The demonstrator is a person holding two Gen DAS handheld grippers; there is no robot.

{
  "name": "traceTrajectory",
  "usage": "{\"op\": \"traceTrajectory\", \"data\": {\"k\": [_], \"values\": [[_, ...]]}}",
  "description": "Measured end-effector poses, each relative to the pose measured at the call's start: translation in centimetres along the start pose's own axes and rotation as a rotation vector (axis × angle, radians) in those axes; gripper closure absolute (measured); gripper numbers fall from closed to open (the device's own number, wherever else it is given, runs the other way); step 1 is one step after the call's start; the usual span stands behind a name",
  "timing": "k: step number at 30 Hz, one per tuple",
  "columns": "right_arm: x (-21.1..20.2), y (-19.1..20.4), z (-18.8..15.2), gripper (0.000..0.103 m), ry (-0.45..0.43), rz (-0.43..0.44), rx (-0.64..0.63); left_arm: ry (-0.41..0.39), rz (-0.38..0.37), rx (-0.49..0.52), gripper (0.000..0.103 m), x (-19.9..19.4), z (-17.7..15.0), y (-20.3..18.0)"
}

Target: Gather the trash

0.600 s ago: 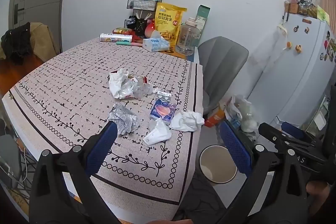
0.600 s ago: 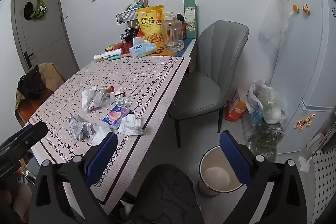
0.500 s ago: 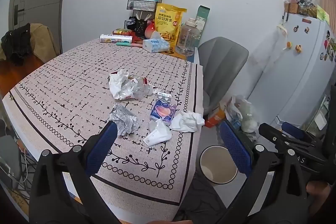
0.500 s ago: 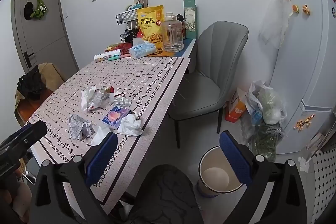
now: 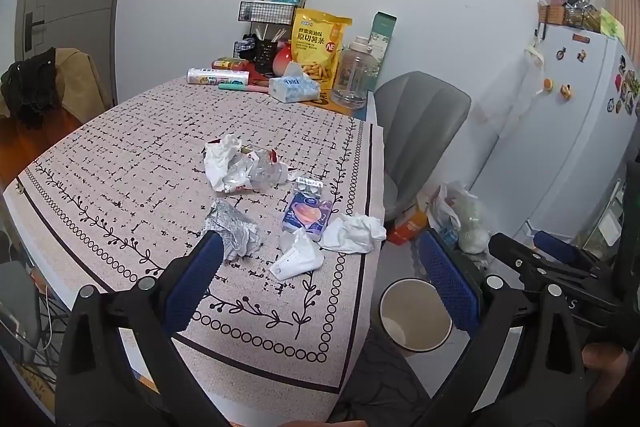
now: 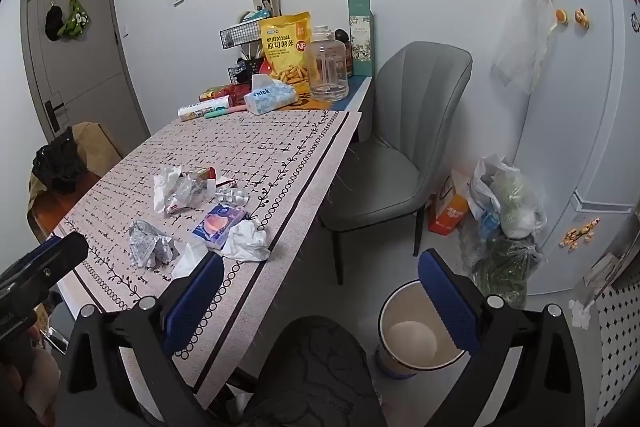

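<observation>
Several pieces of trash lie near the table's right edge: a crumpled foil wrapper [image 5: 234, 231], a white crumpled tissue [image 5: 354, 233], a folded white paper [image 5: 298, 261], a purple packet [image 5: 306, 215], a blister pack [image 5: 310, 184] and a heap of white paper and clear plastic [image 5: 240, 167]. A round bin [image 5: 416, 315] stands on the floor beside the table; it also shows in the right wrist view [image 6: 416, 331]. My left gripper [image 5: 320, 279] is open and empty above the table's near corner. My right gripper [image 6: 320, 291] is open and empty, off the table's edge near the bin.
At the table's far end stand a yellow snack bag [image 5: 320, 43], a clear jug [image 5: 354, 75], a tissue pack [image 5: 294, 89] and a wire rack [image 5: 266, 13]. A grey chair [image 6: 404, 135] stands beside the table. Bags [image 6: 504, 203] lie by the white fridge [image 6: 580, 107].
</observation>
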State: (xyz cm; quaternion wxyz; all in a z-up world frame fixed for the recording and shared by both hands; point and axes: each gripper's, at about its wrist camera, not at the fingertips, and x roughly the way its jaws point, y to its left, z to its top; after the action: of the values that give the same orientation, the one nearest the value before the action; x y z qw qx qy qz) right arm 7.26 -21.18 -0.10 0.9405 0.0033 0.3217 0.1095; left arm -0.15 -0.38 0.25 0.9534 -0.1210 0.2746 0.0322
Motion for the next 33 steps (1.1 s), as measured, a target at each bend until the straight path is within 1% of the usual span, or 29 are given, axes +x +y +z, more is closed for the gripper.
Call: {"op": "traceTrajectory", "data": {"k": [19,25,33], "values": [[-0.09,-0.1,-0.19,0.008,-0.005,-0.001,0.007,-0.008,-0.001,-0.007,0.006,-0.15,0.11,0.16],[0.13,-0.08,-0.23,0.008,-0.002,0.007,0.008,-0.014,0.01,-0.015,0.006,-0.32,0.18,0.28],[0.04,-0.21,-0.15,0.008,-0.016,0.006,0.029,-0.019,0.0,-0.016,0.006,-0.34,0.16,0.44]]}}
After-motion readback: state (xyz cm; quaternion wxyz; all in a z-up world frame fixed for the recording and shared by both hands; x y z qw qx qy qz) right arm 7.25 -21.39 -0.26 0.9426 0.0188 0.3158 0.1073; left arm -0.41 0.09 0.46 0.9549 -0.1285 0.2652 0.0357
